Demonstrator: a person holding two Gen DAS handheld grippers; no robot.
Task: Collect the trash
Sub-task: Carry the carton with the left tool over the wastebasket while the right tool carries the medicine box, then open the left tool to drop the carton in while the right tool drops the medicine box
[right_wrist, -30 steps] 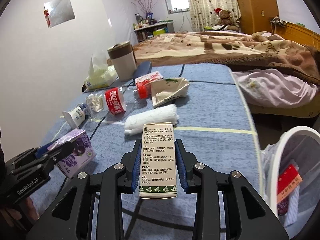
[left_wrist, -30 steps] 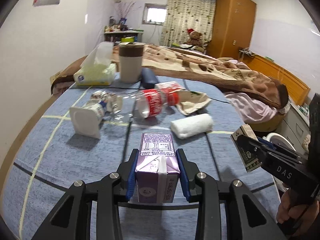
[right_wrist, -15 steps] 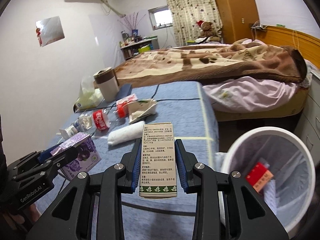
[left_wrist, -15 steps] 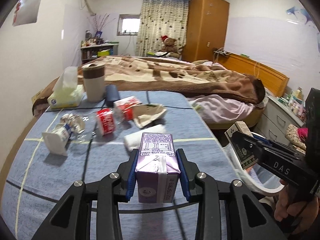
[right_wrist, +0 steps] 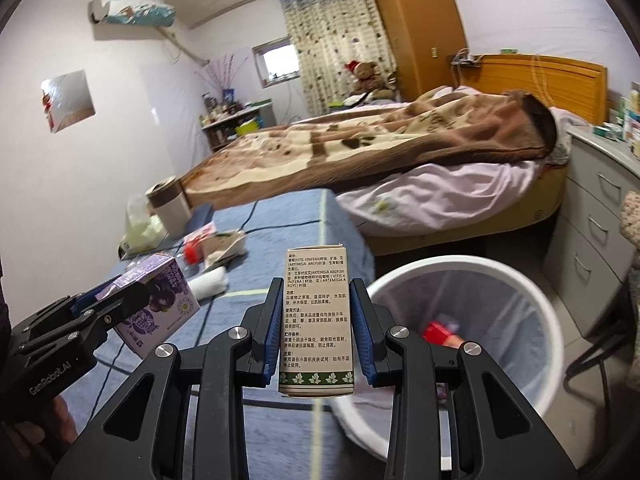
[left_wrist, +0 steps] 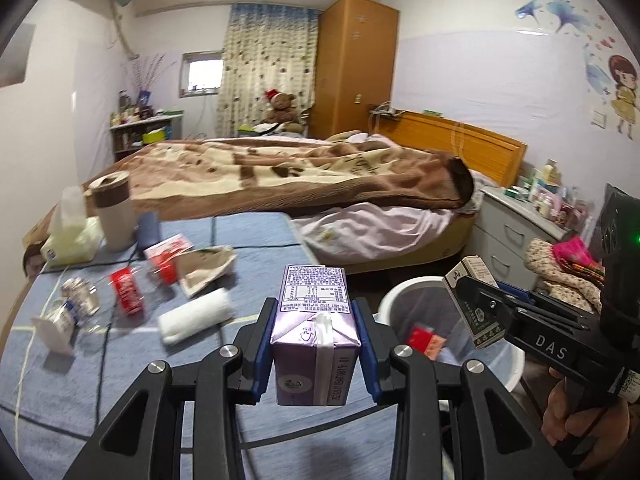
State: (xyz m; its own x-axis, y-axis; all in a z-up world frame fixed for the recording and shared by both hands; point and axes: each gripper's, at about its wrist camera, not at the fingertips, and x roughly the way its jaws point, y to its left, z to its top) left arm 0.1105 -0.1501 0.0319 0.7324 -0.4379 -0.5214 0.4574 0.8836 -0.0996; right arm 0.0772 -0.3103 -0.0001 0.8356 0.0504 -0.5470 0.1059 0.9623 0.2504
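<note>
Now your left gripper [left_wrist: 316,334] fingers clamp the purple carton [left_wrist: 314,340]; your right gripper [right_wrist: 316,322] fingers clamp the printed box [right_wrist: 317,320]. At four o'clock, the white bin [right_wrist: 516,280] holds red wrappers [right_wrist: 438,332].

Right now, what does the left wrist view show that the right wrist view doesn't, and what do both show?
Left wrist view only: a crushed bottle with a red label, a white yogurt cup on its side, and a cartoon wall sticker.

Right wrist view only: the air conditioner in full, and the printed face of the beige box.

Both: the purple carton clamped in the left hand-held gripper, the beige box clamped in the right hand-held gripper, the white bin with something red inside, the white roll, and the bed.
</note>
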